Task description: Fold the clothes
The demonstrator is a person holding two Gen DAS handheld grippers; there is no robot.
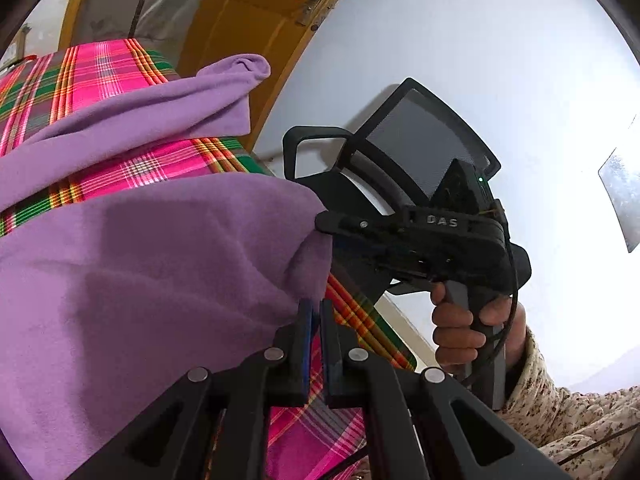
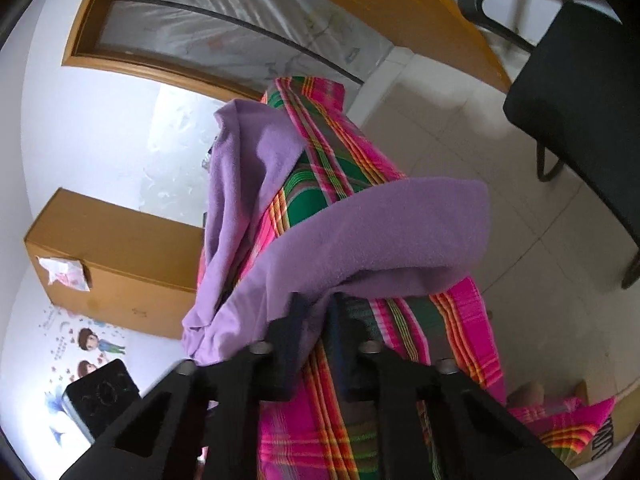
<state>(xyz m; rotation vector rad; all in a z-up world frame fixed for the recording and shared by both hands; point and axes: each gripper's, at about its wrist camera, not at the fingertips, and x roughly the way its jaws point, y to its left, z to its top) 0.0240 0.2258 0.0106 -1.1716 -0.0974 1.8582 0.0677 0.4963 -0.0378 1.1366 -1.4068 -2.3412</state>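
A purple fleece garment (image 1: pixel 152 264) is seen filling the left and centre of the left wrist frame, draped over a pink, green and orange plaid cloth (image 1: pixel 100 76) that shows in the upper left and again as a strip at lower centre. The left gripper (image 1: pixel 315 320) is recorded at bottom centre with its jaws nearly together, pinching the lower edge of the purple fleece garment. At centre right of the same frame the right gripper (image 1: pixel 324 224) is viewed from the side, its tip buried in a fold of the fleece; its handle is held by a hand (image 1: pixel 464 328) in a patterned beige sleeve (image 1: pixel 568 408). A black mesh chair (image 1: pixel 408 148) and a white wall (image 1: pixel 480 40) lie behind. In the right wrist frame the garment (image 2: pixel 360 240) runs from upper centre to lower centre over the plaid cloth (image 2: pixel 332 152), and the right gripper (image 2: pixel 318 308) is noted at bottom centre, jaws narrowly spaced and clamped on the fleece edge. A cardboard box (image 2: pixel 120 248) is logged at centre left, pale tiled floor (image 2: pixel 460 136) at right.
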